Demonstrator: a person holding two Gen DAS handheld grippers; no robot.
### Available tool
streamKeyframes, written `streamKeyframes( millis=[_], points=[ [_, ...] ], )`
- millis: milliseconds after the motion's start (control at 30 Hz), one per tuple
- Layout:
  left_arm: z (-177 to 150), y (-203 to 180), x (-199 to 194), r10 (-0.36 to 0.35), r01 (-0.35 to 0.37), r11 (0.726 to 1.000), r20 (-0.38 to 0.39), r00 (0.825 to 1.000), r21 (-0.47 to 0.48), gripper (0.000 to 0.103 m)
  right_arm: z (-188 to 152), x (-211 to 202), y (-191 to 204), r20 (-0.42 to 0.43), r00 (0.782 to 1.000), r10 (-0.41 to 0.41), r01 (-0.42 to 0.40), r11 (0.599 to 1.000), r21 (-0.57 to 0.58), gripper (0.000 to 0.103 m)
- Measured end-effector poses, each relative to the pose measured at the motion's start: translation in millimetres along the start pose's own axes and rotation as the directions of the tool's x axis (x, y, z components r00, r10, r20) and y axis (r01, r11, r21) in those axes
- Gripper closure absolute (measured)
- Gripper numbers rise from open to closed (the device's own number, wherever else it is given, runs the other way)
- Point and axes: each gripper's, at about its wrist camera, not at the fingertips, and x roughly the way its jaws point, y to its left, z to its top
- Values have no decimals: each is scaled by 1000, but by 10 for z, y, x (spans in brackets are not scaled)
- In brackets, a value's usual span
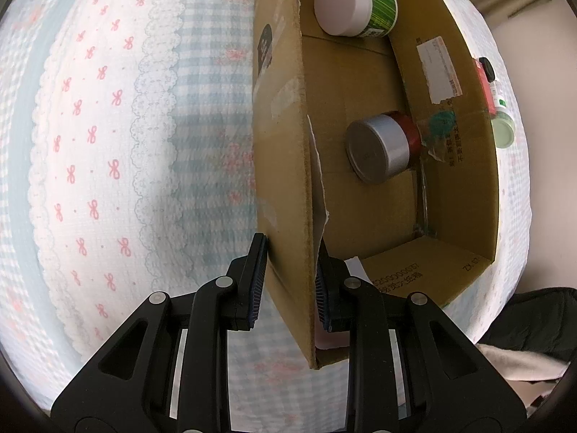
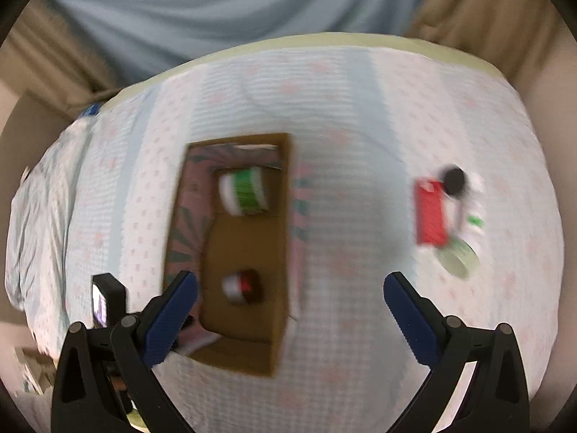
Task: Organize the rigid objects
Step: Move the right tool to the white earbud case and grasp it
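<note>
red box (image 2: 429, 213) blurred, label unreadable

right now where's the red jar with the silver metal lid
The red jar with the silver lid lies on its side inside the open cardboard box, nearer the left gripper than the green-labelled white-lidded tub is.

Home bedroom, I'm working over a bed (image 2: 360, 115): quilted pale blue-and-white gingham bedspread with pink bow print and lace-pattern bands (image 1: 108, 144), yellowish mattress edge (image 2: 324, 38) showing at the far side. Long beige and grey-blue curtains (image 2: 216, 7) hang behind it. Open brown cardboard box (image 1: 479, 180) and household jars sit right on the bedding.
</note>
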Motion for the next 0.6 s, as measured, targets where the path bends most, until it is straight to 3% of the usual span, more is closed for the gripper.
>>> streamKeyframes(
  millis=[167, 333, 600],
  points=[
    [-12, -3, -7, 4, -4, 1000, 4, 1000, 8, 81, -434, -192, -649, 29, 999, -26, 21, 987, 162, 0],
    [-18, -1, -11, 0, 0, 1000, 5, 1000, -2, 81, -911, -180, -1233, 90, 996, -17, -12, 950, 311, 0],
    [-17, 32, -23, 9, -9, 1000, 5, 1000, -3, 81, -1465, 433, -1673, 148, 988, -52, -2, 941, 339, 2]
  ],
)
